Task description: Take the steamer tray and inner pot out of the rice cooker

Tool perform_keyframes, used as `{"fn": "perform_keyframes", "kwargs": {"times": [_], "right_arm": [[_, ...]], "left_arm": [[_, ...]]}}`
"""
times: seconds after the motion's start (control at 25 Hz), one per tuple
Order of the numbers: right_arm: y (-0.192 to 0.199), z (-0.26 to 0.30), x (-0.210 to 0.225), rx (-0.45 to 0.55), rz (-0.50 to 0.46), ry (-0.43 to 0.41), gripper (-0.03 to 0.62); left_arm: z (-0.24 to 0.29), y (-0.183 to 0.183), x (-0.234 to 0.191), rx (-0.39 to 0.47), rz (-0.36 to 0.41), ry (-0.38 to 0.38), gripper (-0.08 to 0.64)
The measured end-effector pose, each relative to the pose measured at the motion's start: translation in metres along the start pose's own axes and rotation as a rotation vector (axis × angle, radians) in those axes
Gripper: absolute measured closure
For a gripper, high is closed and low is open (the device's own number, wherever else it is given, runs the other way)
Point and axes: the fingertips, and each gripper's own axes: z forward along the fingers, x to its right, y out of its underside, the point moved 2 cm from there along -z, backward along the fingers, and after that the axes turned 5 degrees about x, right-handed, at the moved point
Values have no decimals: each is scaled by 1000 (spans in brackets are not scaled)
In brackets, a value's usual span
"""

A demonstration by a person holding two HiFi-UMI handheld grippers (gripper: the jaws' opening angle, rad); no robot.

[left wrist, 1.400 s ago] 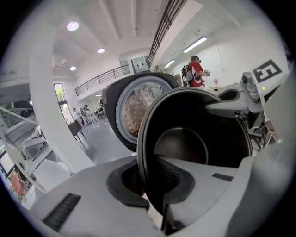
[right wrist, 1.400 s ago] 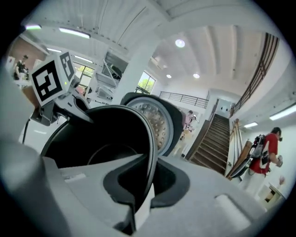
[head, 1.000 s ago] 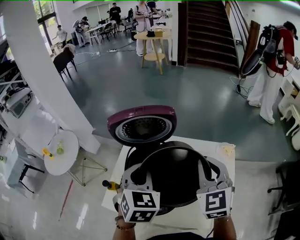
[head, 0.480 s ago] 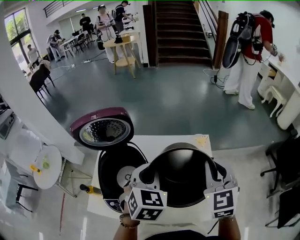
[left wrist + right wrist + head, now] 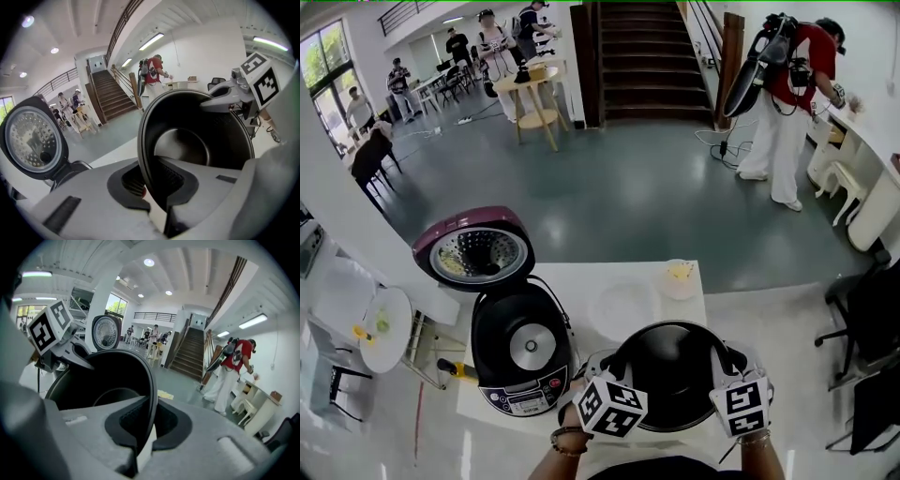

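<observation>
The black inner pot [image 5: 675, 370] hangs over the white table [image 5: 581, 281], just right of the open rice cooker [image 5: 520, 352]. My left gripper [image 5: 602, 361] is shut on the pot's left rim, and my right gripper [image 5: 739, 361] is shut on its right rim. In the left gripper view the pot's rim [image 5: 145, 154] runs between the jaws of the left gripper [image 5: 152, 180]. The right gripper view shows the rim [image 5: 152, 394] pinched by the right gripper [image 5: 146, 420]. The cooker's cavity is empty, with its heating plate [image 5: 532, 347] bare. A pale round steamer tray [image 5: 623, 309] lies on the table beyond the pot.
The cooker's maroon lid [image 5: 473, 248] stands open at the back left. A small dish [image 5: 680, 278] sits near the table's far right corner. A yellow-handled tool [image 5: 450, 367] lies left of the cooker. A round side table [image 5: 380, 328] stands at left; people stand farther off.
Both grippers have carried the pot from above the cooker to the right and lower, over the table beside it. The cooker's empty cavity has come into view.
</observation>
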Motion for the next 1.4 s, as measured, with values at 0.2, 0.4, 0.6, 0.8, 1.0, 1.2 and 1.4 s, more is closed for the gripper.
{"fn": "perform_keyframes", "kwargs": {"times": [0.2, 0.4, 0.6, 0.8, 1.0, 1.2, 1.4], "right_arm": [[51, 3, -5, -90, 62, -55, 583], [99, 18, -11, -189, 113, -120, 583], [131, 41, -17, -256, 147, -172, 581], [142, 60, -19, -291, 177, -205, 581], [146, 73, -18, -320, 188, -231, 581], [152, 83, -17, -339, 222, -245, 581], [153, 85, -14, -334, 250, -249, 580]], "left_arm": [[22, 33, 31, -102, -19, 62, 523], [48, 67, 53, -204, -54, 114, 522], [72, 93, 58, -286, -90, 150, 522], [87, 100, 55, -330, -124, 179, 522], [98, 102, 51, -381, -109, 187, 522], [107, 101, 46, -386, -138, 214, 522], [110, 97, 44, -374, -169, 217, 522]]}}
